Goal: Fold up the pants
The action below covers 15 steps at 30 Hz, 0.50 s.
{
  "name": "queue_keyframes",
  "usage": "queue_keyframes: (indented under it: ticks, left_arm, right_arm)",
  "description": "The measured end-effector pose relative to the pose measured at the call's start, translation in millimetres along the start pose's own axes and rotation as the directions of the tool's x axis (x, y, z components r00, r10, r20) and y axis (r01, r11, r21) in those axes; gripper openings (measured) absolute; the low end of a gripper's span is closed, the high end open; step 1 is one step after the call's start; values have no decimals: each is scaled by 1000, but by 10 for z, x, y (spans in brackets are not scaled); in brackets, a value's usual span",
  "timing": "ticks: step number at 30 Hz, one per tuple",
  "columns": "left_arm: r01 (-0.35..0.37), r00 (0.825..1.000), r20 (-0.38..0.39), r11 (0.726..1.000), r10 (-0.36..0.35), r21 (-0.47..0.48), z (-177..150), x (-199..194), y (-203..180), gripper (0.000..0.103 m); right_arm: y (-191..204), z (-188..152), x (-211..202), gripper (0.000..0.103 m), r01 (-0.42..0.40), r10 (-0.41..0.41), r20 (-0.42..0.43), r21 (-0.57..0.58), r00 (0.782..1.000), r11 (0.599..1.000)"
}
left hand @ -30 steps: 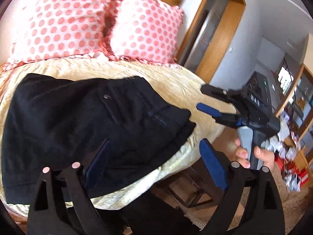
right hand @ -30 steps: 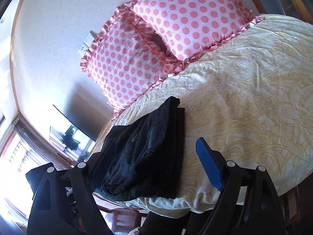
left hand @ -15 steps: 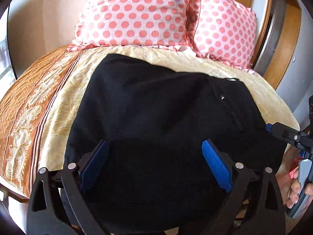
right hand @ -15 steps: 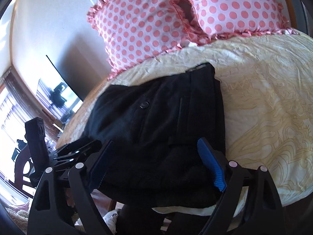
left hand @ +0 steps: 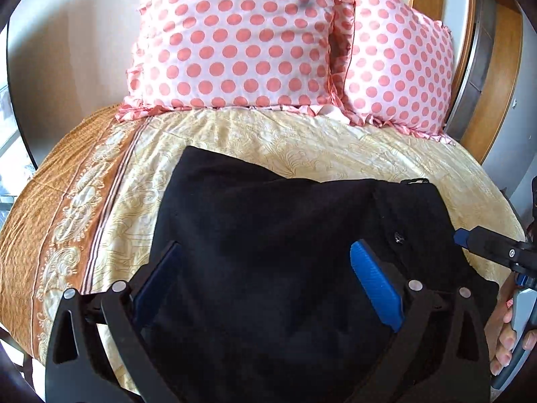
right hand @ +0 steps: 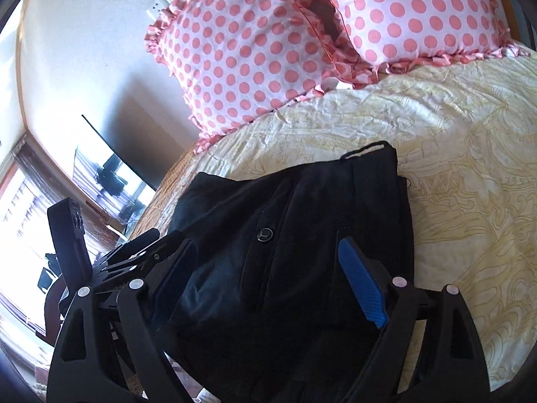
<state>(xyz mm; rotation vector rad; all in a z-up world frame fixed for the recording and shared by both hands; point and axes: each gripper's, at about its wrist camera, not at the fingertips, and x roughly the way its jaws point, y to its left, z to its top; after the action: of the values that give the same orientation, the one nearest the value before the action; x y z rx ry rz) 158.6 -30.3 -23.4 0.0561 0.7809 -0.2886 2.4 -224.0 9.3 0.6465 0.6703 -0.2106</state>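
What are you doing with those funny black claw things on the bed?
A person is folding black pants on the bed, with a hand-held gripper in each hand. The pants lie folded into a flat bundle near the bed's edge, in front of two pink dotted pillows. The left hand-held gripper and the right hand-held gripper are both open over the cloth, gripping nothing right now.
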Motion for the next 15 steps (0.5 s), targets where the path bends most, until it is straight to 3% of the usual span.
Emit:
queue_keyframes:
  ticks: [2, 4, 15]
  left_arm:
    - [-35, 996, -77, 999, 35, 2, 2, 240, 3, 99]
    - [-46, 990, -136, 999, 42, -21, -44, 403, 54, 99]
    - [-71, 991, -119, 997, 68, -23, -124, 293, 90, 100]
  right_arm:
    - [-117, -23, 209, 92, 66, -61, -98, 46, 993, 997]
    - [-118, -54, 214, 93, 71, -68, -80, 28, 994, 997]
    - [-17, -88, 147, 94, 88, -91, -62, -43, 994, 995]
